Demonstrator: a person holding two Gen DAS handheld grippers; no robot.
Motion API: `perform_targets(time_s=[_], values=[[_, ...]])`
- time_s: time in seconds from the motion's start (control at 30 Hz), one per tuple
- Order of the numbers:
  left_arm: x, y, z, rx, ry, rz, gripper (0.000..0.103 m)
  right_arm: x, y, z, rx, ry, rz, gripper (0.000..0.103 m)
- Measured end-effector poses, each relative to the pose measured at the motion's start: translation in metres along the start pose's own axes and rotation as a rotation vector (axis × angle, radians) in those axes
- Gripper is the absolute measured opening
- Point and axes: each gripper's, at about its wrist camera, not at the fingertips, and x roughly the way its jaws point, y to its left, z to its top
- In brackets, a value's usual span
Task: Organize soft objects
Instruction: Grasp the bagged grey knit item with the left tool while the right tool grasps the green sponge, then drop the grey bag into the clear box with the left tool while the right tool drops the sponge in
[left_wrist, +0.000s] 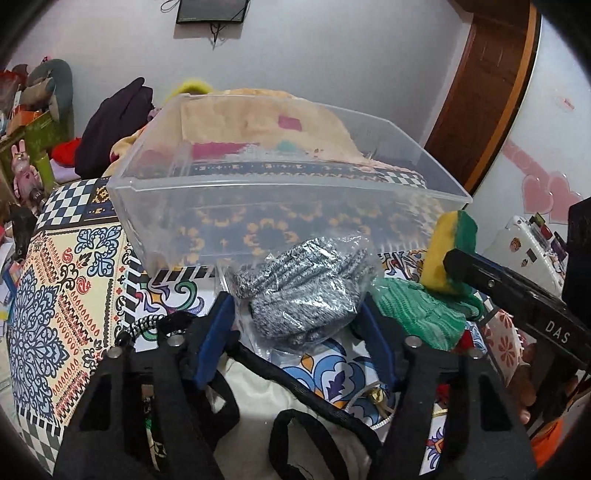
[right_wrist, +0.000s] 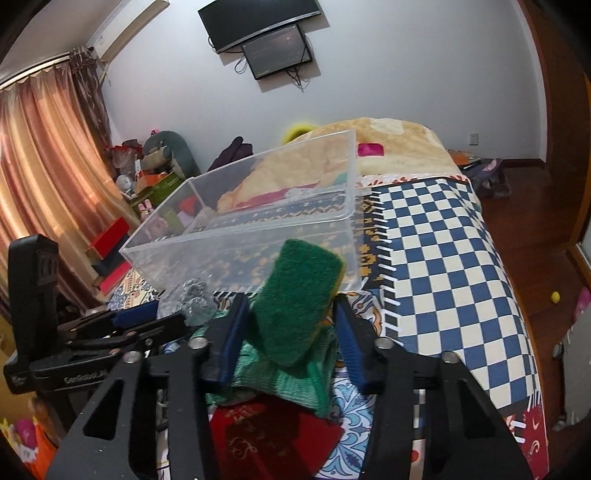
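Observation:
A clear plastic bin (left_wrist: 258, 206) stands on the patterned bed cover, also in the right wrist view (right_wrist: 236, 229). My left gripper (left_wrist: 299, 314) has its blue pads on both sides of a grey knit item in a clear bag (left_wrist: 306, 291) and grips it in front of the bin. My right gripper (right_wrist: 291, 325) is shut on a green and yellow sponge (right_wrist: 299, 302), held up just before the bin; the sponge also shows in the left wrist view (left_wrist: 448, 251). A green knit cloth (left_wrist: 417, 314) lies under the sponge, also in the right wrist view (right_wrist: 291, 384).
A red fabric item (right_wrist: 273, 439) lies near the front edge. A white bag with black straps (left_wrist: 295, 406) lies under my left gripper. A folded beige blanket (right_wrist: 388, 147) sits behind the bin. Clutter and boxes (right_wrist: 147, 184) stand by the curtain at the left.

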Motion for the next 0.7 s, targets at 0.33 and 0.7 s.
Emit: perform_targets(time_s=[0.33, 0.7], values=[[0.005, -0.004, -0.007, 0.023, -0.02, 0.027, 0.03, -0.008, 0.005, 0.005, -0.029, -0.031, -0.01, 0.036], [-0.05, -0.004, -0.017, 0.031, -0.114, 0.003, 0.026, -0.031, 0.02, 0.017, -0.081, -0.104, -0.023, 0.036]])
